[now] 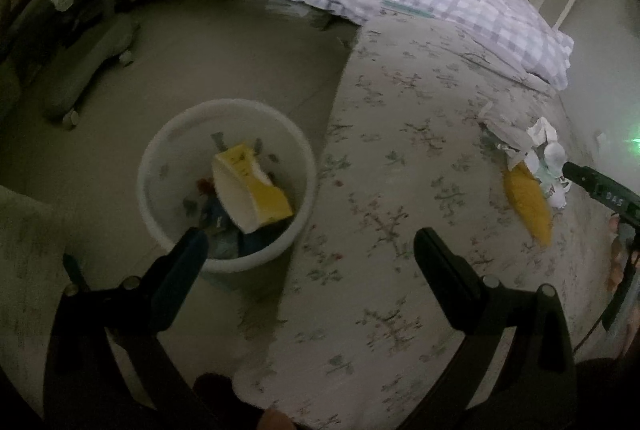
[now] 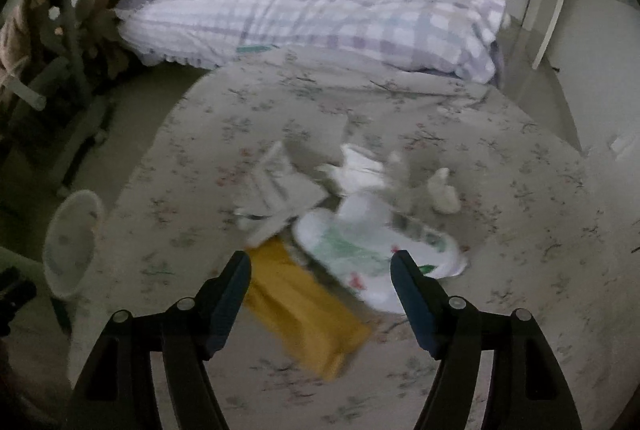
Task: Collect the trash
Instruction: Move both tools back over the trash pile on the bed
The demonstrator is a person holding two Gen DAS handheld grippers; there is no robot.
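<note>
- bin (image 1: 228, 185), white, on floor (image 1: 224, 57) beside bed (image 1: 400, 149): holds yellow-white carton (image 1: 252, 189) + dark scraps
- trash on bed: yellow packet (image 2: 308, 310), white wrapper (image 2: 360, 262), paper bits (image 2: 276, 189)
- checked quilt (image 2: 320, 13) at far end
- left gripper (image 1: 308, 250) wide, empty, near bin
- right gripper (image 2: 320, 290) wide, empty, over packet

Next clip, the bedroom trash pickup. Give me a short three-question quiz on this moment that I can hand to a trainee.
1. True or false: the white bin stands on the floor beside the bed.
2. Multiple choice: what lies nearest the right gripper? A) a glass bottle B) a yellow packet C) a shoe
3. Fill in: both grippers are ____ and hold nothing.

Key:
1. True; a yellow and white carton is already inside it.
2. B; it lies on the bed between the fingers, next to white wrappers.
3. Open; the left gripper is above the bin and bed edge.
</note>
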